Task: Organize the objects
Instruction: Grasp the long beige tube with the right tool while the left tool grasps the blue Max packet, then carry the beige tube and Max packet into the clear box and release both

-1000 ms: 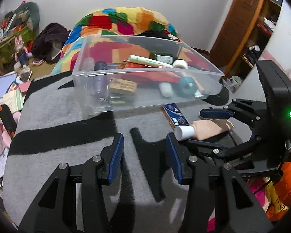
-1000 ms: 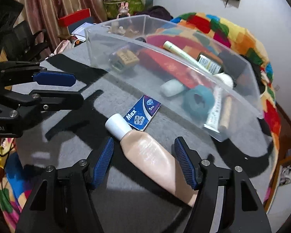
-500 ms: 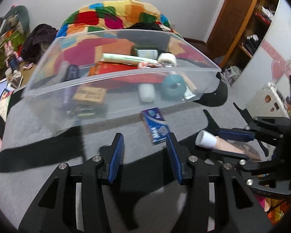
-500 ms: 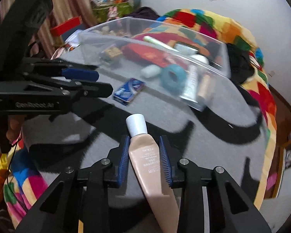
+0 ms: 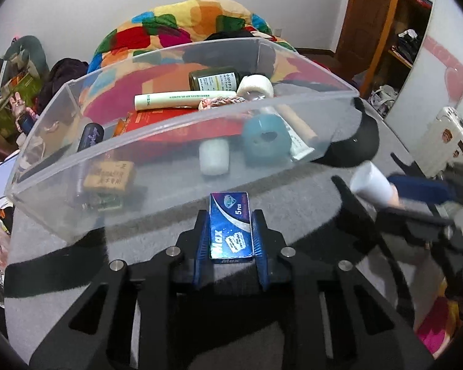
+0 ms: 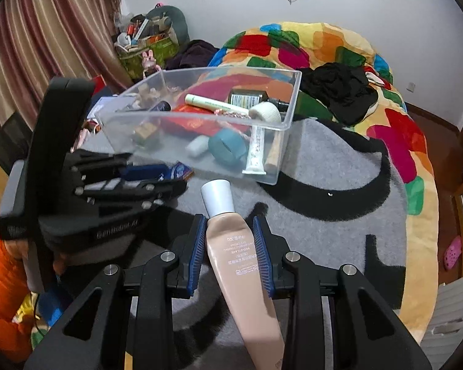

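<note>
My left gripper (image 5: pixel 230 215) is shut on a small blue "Max" box (image 5: pixel 230 226), held just in front of the clear plastic bin (image 5: pixel 157 185). My right gripper (image 6: pixel 230 220) is shut on a beige tube with a white cap (image 6: pixel 231 240), held above the grey rug a little short of the bin (image 6: pixel 281 151). The bin holds several items: a teal tape roll (image 5: pixel 265 138), a cream tube (image 5: pixel 182 98), a dark bottle (image 5: pixel 214 78), a white roll (image 5: pixel 256 86). The left gripper with the blue box (image 6: pixel 177 171) shows at the left of the right wrist view.
The bin sits on a grey and black rug (image 6: pixel 339 231) over a colourful quilt (image 6: pixel 401 129). A black garment (image 6: pixel 339 89) lies behind the bin. Clutter and curtains stand at the far left (image 6: pixel 145 43). A wooden door (image 5: pixel 376 15) is to the right.
My left gripper has closed on the blue box, which lay on the rug before. My right gripper closed on the beige tube and lifted it. Both have moved towards the bin.
</note>
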A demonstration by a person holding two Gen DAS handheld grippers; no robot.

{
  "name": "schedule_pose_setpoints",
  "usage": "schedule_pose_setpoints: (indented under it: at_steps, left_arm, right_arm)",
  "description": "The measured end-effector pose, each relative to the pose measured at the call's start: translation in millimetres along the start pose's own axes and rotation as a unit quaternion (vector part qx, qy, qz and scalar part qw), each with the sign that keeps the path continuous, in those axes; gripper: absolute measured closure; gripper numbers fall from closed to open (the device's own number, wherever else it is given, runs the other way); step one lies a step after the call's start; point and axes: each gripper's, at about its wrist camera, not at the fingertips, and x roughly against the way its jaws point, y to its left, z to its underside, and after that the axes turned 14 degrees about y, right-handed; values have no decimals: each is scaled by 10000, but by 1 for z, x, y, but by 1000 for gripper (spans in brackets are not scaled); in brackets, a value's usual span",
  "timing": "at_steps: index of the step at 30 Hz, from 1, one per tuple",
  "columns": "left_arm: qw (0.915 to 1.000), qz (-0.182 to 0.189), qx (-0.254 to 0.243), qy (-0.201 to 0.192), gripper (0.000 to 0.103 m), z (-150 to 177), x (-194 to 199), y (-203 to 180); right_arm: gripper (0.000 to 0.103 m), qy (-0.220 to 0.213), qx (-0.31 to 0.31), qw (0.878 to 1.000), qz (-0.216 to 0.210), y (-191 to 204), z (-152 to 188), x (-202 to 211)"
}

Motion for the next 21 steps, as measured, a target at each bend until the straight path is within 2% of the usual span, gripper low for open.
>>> schedule_pose_setpoints:
  at_steps: [3,11,17,21]
  left_arm:
    - [9999,-39,-70,-113,76,9,6,-2]
    - [9970,215,70,-744,76,30,51,7]
    - [9919,280,253,-1210,76,26,85,23]
    - [9893,285,408,-1373,76,18,96,31]
  right_arm:
    - [75,-75,-53,9999,-49,2,-3,1]
    - [75,-390,-157,9990,-168,8,-22,14]
    - [75,-689,-108,9975,-89,18,-40,28]
    - [75,-853,-53,9963,36,24,-56,35]
